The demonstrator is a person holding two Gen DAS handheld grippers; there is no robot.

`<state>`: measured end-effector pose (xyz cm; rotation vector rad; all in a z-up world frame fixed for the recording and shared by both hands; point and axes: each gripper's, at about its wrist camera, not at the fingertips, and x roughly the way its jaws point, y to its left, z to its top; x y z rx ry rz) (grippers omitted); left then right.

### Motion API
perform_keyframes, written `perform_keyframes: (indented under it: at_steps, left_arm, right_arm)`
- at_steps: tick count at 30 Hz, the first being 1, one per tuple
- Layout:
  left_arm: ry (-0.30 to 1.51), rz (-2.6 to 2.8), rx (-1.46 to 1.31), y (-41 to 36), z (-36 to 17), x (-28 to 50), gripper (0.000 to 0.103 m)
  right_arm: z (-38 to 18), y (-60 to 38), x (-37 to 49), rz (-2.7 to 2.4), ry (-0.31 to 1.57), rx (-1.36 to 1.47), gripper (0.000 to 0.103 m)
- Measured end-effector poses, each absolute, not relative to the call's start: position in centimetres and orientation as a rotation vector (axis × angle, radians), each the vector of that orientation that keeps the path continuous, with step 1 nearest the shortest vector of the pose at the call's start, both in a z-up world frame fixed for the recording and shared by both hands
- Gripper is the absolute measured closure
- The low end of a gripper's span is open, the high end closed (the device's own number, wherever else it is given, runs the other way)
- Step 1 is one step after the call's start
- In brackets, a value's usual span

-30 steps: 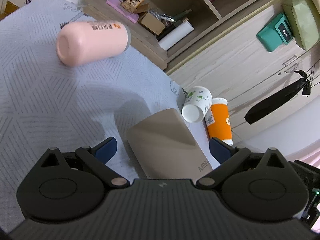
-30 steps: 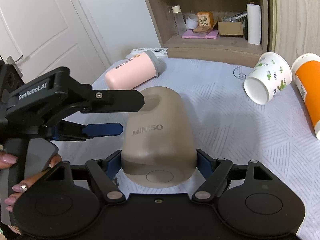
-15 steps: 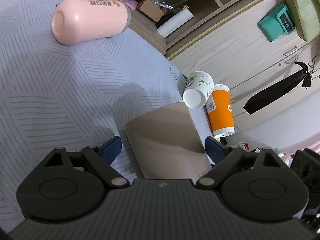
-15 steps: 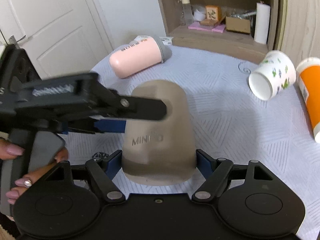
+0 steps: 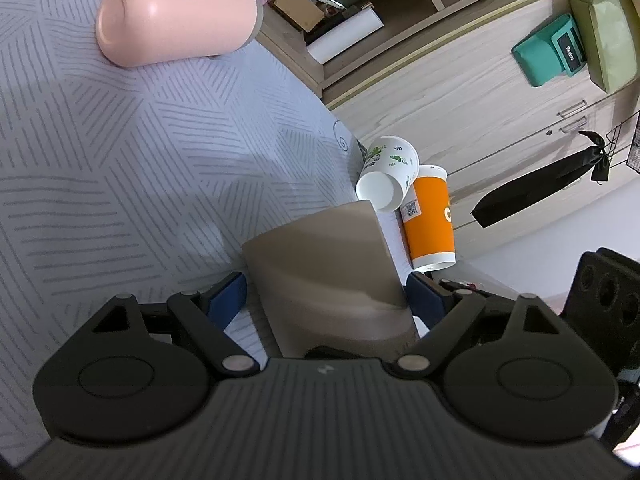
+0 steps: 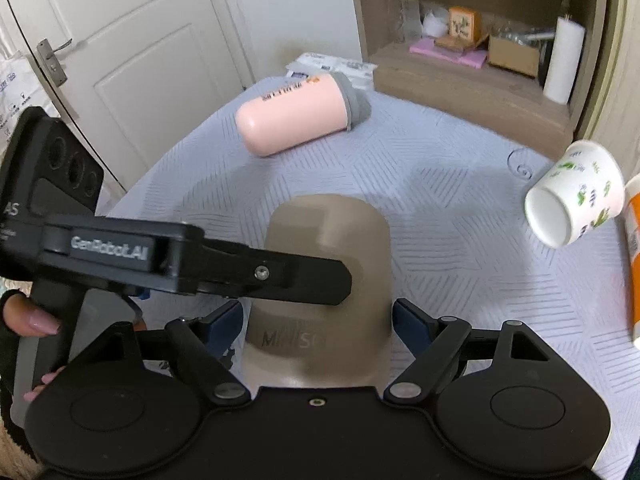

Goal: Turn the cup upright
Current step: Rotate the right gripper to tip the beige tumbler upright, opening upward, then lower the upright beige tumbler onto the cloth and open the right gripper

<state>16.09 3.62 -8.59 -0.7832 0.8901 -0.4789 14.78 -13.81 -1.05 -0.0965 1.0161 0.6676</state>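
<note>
A tan MINISO cup point(image 6: 324, 280) lies on the grey-patterned table point(image 6: 460, 272), its rounded closed end pointing away from the right wrist camera. My right gripper point(image 6: 318, 316) has its blue pads against both sides of the cup near its end. My left gripper point(image 5: 326, 292) comes in from the left and its pads also sit against both sides of the same cup point(image 5: 320, 264). In the right wrist view the left gripper's black finger point(image 6: 280, 276) crosses in front of the cup.
A pink tumbler point(image 6: 294, 114) lies on its side at the far end of the table. A white floral cup point(image 6: 574, 200) and an orange cup point(image 5: 430, 220) lie at the right edge. Shelves point(image 6: 480, 60) with clutter stand behind.
Both grippers have moved closer around the tan cup, and the cup's far end has tipped upward. The left gripper's finger has slid further across the cup.
</note>
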Motion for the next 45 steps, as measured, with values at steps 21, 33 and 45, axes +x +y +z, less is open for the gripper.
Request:
perform_keyframes:
  at_steps: [21, 33, 45]
  left_arm:
    - [0.686, -0.53, -0.464, 0.4, -5.2, 11.9, 0.023]
    - [0.624, -0.537, -0.325, -1.7, -3.9, 10.2, 0.025]
    - [0.535, -0.538, -0.302, -1.0, -2.7, 10.5, 0.03]
  right_arm:
    - [-0.8, -15.8, 10.2, 0.662, 0.832, -0.136, 0.021]
    - [-1.4, -18.1, 7.7, 0.681, 0.692, -0.059, 0.022]
    - [-1.3, -17.3, 7.8, 0.657, 0.58, -0.114, 0.022]
